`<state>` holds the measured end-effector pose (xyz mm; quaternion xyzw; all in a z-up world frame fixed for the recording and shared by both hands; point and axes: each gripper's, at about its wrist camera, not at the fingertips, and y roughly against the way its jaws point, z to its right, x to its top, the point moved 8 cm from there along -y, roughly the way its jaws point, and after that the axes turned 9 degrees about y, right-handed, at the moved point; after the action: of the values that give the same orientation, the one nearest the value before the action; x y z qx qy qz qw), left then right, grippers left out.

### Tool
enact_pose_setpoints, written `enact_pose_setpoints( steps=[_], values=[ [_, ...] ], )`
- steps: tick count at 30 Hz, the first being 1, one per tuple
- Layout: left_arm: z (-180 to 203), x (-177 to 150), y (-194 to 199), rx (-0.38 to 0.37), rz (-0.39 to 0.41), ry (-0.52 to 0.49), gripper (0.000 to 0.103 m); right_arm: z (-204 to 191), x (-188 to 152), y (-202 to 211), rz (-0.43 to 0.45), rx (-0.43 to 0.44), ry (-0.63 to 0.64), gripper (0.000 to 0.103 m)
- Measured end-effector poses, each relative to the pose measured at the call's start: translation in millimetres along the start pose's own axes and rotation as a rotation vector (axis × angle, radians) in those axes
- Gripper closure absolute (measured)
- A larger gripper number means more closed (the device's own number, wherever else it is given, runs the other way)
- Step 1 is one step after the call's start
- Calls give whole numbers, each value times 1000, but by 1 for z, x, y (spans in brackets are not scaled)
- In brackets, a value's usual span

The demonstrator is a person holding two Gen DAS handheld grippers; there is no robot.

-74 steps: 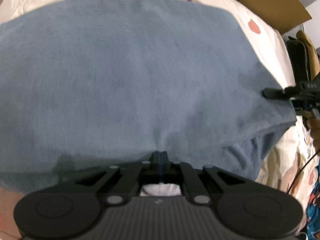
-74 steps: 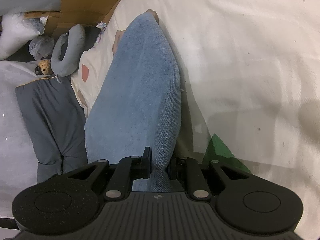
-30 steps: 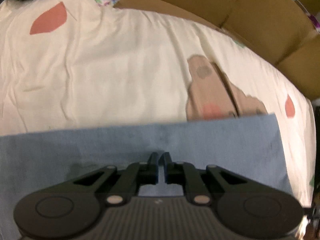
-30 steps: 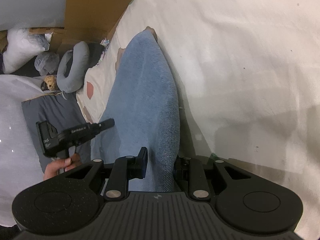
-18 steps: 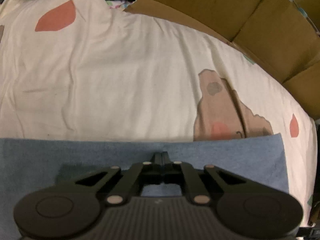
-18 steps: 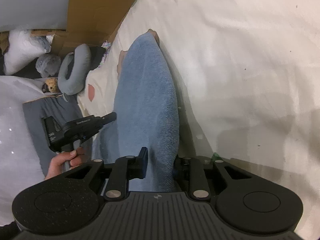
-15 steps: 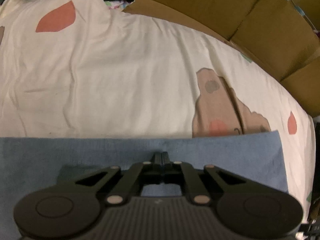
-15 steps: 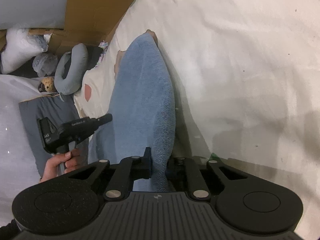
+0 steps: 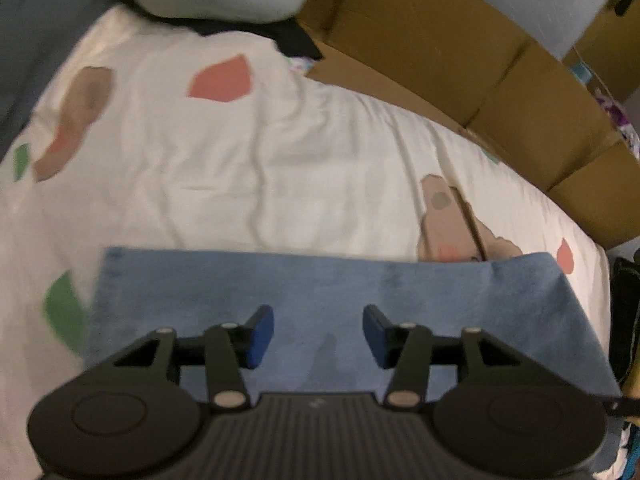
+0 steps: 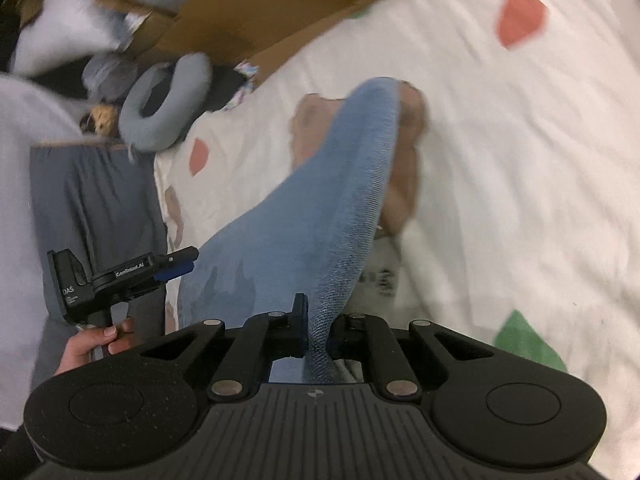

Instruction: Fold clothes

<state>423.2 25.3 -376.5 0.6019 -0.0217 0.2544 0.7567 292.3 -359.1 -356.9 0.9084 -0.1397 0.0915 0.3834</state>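
A blue garment (image 9: 320,292) lies flat across the patterned white bedsheet (image 9: 240,168) in the left wrist view. My left gripper (image 9: 318,332) hovers over its near part, open, with nothing between its blue pads (image 9: 260,334). In the right wrist view the same blue garment (image 10: 304,216) rises in a ridge from the bed to my right gripper (image 10: 318,330), which is shut on its edge. The left gripper (image 10: 172,266) shows there too, held by a hand (image 10: 94,340) just left of the cloth.
Brown cardboard boxes (image 9: 460,52) line the far side of the bed. A grey neck pillow (image 10: 164,104), a white bag (image 10: 64,36) and dark grey fabric (image 10: 96,208) lie beside the bed on the left. The sheet (image 10: 520,200) spreads wide to the right.
My left gripper has opened, let go of the blue garment and pulled back. The right gripper stays shut on the cloth's edge and has swung, showing more of the bed.
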Motion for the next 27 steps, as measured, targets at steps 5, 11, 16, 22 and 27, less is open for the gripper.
enact_pose_setpoints(
  steps=[5, 11, 16, 22, 27],
  values=[
    [-32, -4, 39, -8, 28, 58, 37, -38, 7, 5, -42, -80, 77, 97],
    [-75, -27, 72, 2, 62, 108, 34, -91, 12, 12, -99, -154, 181, 97],
    [-107, -50, 85, -1, 83, 171, 34, -143, 20, 5, -169, -206, 299, 97],
    [-132, -76, 93, -27, 99, 245, 34, -200, 29, -11, -238, -291, 437, 97],
    [-147, -90, 96, -41, 107, 284, 34, -236, 33, -30, -281, -352, 532, 97]
  ],
)
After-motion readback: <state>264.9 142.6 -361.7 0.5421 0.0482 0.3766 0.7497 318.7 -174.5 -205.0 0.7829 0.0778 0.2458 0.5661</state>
